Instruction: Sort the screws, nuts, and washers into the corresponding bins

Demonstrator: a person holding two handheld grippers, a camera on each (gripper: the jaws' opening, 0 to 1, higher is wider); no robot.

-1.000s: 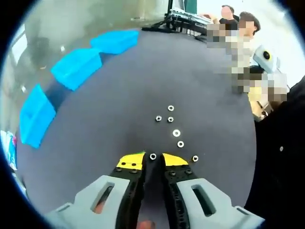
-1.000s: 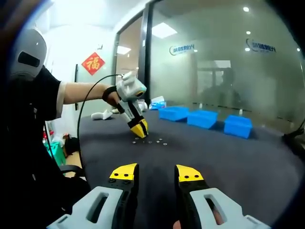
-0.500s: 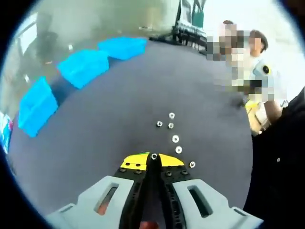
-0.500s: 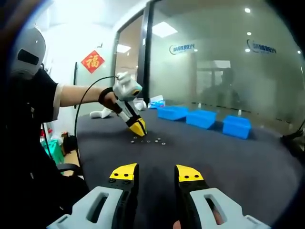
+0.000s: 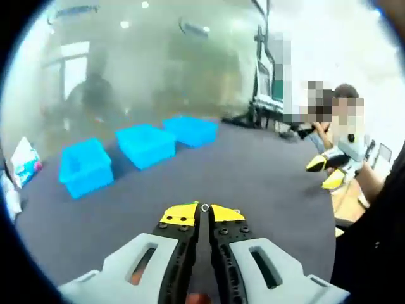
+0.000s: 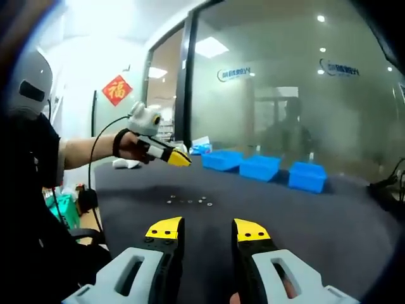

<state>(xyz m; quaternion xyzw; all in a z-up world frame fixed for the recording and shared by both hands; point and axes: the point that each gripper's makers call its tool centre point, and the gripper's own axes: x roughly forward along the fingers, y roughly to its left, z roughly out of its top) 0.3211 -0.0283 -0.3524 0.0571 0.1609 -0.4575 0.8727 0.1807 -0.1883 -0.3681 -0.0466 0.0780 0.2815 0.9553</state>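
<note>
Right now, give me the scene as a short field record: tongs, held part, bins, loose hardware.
left tongs: shut on a small nut, lifted off the table, aimed toward the bins
right tongs: open, empty, above the dark table
bins: three blue bins in a row at the far side
loose hardware: small cluster lying on the table, types too small to tell

The little metal bits (image 6: 188, 201) on the table are too small to tell screws from nuts or washers. The tiny piece (image 5: 204, 207) at the left gripper's (image 5: 203, 214) tips is too small to name. What the blue bins (image 5: 85, 166) hold is hidden.
</note>
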